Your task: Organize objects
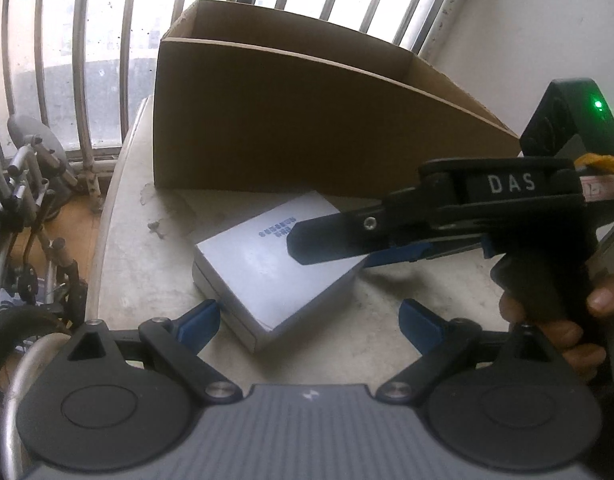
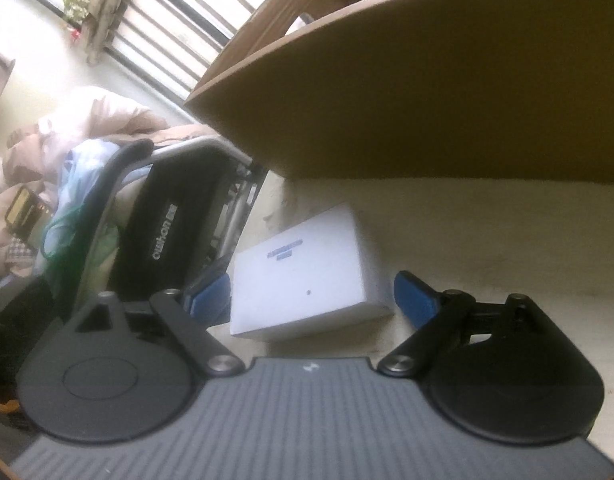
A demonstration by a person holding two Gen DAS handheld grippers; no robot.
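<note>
One white box lies flat on the bench, blue print on its lid, just in front of one open carton; whether box and carton touch is unclear. Two grippers in view. Left gripper: fingers spread wide, holding nothing, near corner of the box between the two blue pads, no contact visible. Right gripper: fingers also spread wide, box between them, left pad right beside the box edge, right pad apart from it; not gripping. From the left wrist view the right gripper comes in from the right with its upper finger over the box lid, one hand on its handle. One wheelchair stands beside the bench. Barred window behind the carton.
</note>
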